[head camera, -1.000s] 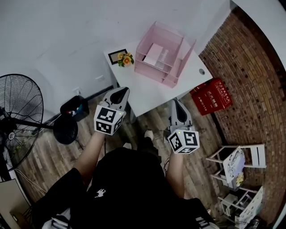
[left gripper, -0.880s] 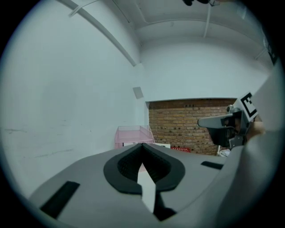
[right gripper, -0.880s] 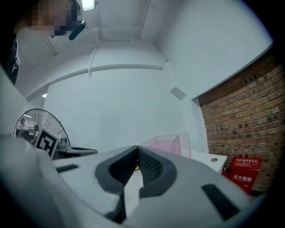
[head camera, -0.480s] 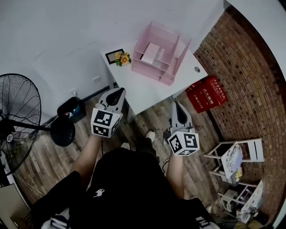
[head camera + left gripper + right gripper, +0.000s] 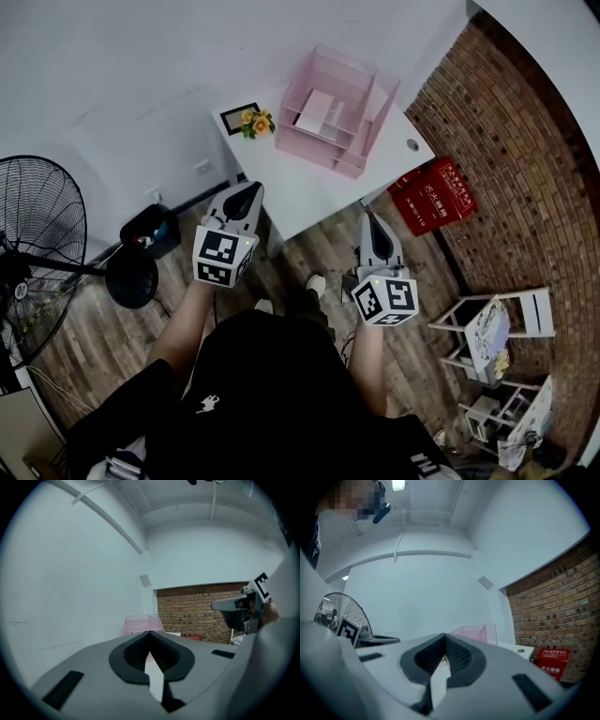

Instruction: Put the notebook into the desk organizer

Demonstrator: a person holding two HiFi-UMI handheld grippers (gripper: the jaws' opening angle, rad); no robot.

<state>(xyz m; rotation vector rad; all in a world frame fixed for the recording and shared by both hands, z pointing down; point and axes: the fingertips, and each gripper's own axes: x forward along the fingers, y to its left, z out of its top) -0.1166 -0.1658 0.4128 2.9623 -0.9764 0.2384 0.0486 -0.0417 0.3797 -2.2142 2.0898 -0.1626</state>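
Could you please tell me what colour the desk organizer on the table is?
Translucent pink; the head view shows the desk organizer best.

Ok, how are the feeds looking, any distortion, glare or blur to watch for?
Head view: sharp and evenly lit, but fisheye bows the brick wall; desk organizer reads clearly. Left gripper view: dark round vignette, organizer small behind the jaws. Right gripper view: bright ceiling light at top, mosaic patch upper left, no glare on the organizer.

Notebook (image 5: 317,111) in organizer (image 5: 325,156) on desk (image 5: 300,192); flowers (image 5: 260,122) L of organizer, crate (image 5: 433,199) rt of desk
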